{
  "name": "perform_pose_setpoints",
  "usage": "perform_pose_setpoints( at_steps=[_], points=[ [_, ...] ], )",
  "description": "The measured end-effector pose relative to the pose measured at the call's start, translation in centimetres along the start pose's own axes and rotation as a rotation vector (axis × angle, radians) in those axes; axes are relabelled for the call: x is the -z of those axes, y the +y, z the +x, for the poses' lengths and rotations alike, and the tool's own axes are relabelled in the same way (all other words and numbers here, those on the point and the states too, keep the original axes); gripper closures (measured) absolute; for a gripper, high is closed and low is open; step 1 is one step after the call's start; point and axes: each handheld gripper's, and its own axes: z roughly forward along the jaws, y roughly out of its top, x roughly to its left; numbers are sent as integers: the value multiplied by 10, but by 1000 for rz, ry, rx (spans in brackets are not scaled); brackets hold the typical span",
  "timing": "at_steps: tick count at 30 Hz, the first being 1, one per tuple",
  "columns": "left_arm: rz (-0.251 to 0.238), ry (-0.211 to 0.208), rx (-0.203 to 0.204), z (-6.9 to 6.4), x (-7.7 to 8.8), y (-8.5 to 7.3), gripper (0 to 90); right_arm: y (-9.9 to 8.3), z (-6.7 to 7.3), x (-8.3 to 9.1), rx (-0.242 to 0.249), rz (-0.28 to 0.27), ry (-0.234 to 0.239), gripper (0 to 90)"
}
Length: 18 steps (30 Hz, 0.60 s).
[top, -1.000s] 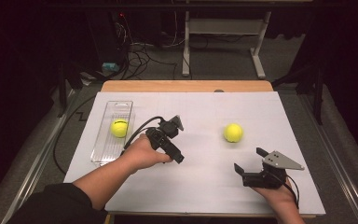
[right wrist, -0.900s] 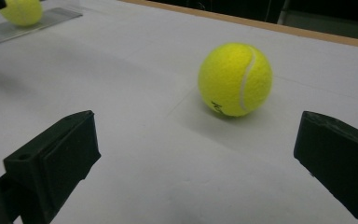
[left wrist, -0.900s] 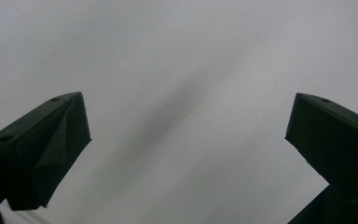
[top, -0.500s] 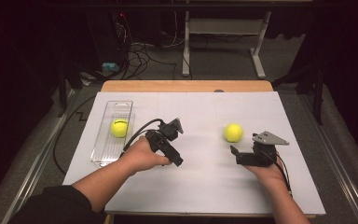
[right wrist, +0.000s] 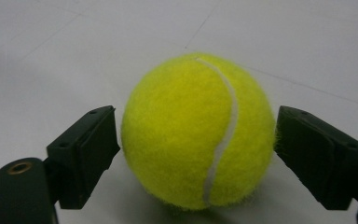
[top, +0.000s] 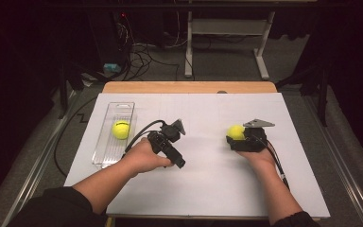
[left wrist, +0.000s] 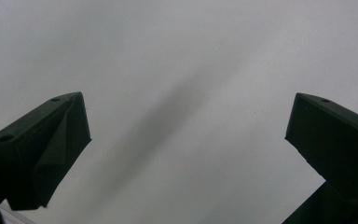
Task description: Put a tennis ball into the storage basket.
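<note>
The right gripper [right wrist: 196,140], its jaws just closing, brackets the tennis ball [right wrist: 198,130] on the tabletop [top: 208,179], pads touching its fuzz, seemingly for the tray [top: 105,156], while the left gripper [left wrist: 186,140] rests wide open, holding nothing.

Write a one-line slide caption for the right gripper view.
Right gripper closing its jaws around a yellow tennis ball resting on the white table cover.

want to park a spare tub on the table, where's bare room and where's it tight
Bare white sheet runs along the near edge between the two forearms, and along the far edge behind both grippers. The middle strip between the left gripper and right gripper is passable. Tight spots: the clear tray holding a ball at left, and the tennis ball between the right fingers.
</note>
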Motion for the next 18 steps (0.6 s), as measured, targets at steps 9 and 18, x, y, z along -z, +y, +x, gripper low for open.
perform_pose_setpoints(
  at_steps=[9,18],
  points=[
    [-2,-2,-2,1,1,-1,5,-1,3,3,25,15,-9,269],
    [2,-1,-5,-1,0,-1,5,-21,22,41,53,-80,31,271]
  ],
)
